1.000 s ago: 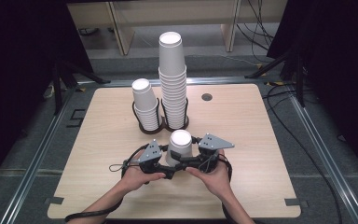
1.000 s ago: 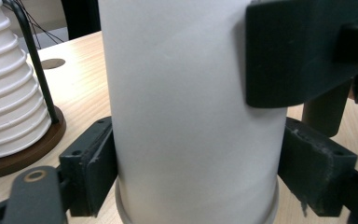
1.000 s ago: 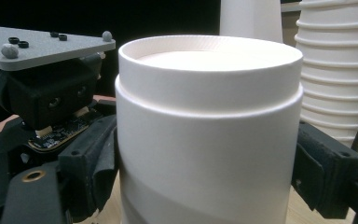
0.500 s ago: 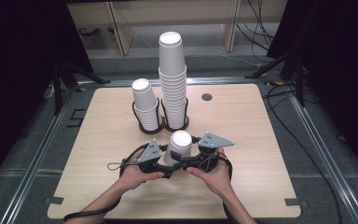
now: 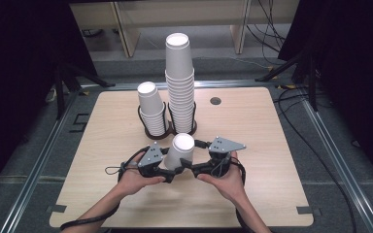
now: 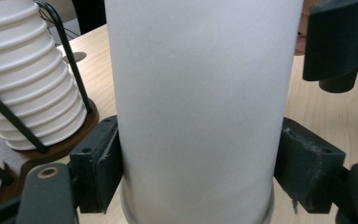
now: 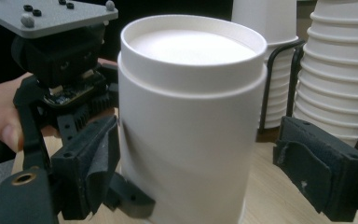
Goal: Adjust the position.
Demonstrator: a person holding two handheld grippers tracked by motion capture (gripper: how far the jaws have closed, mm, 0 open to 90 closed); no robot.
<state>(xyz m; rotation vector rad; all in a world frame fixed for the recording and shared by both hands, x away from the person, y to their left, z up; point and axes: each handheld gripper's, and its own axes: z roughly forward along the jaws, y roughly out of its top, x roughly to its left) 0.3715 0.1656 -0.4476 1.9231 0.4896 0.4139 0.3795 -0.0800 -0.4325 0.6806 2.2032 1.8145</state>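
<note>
High view: a fixed camera above the near edge of the table (image 5: 116, 126), facing forward and down; the whole tabletop fits in frame, forearms entering at the bottom. Left gripper view: camera on the left tongs (image 6: 186, 177), looking along their two black jaws at very close range onto the wall of an upturned paper cup (image 6: 196, 107); the other tongs' body sits at upper right. Right gripper view: camera on the right tongs (image 7: 205, 172), equally close, facing the same cup (image 7: 191, 116) from the opposite side. All three views share this cup (image 5: 180, 150) and the cup stacks (image 5: 180, 87) behind it.
</note>
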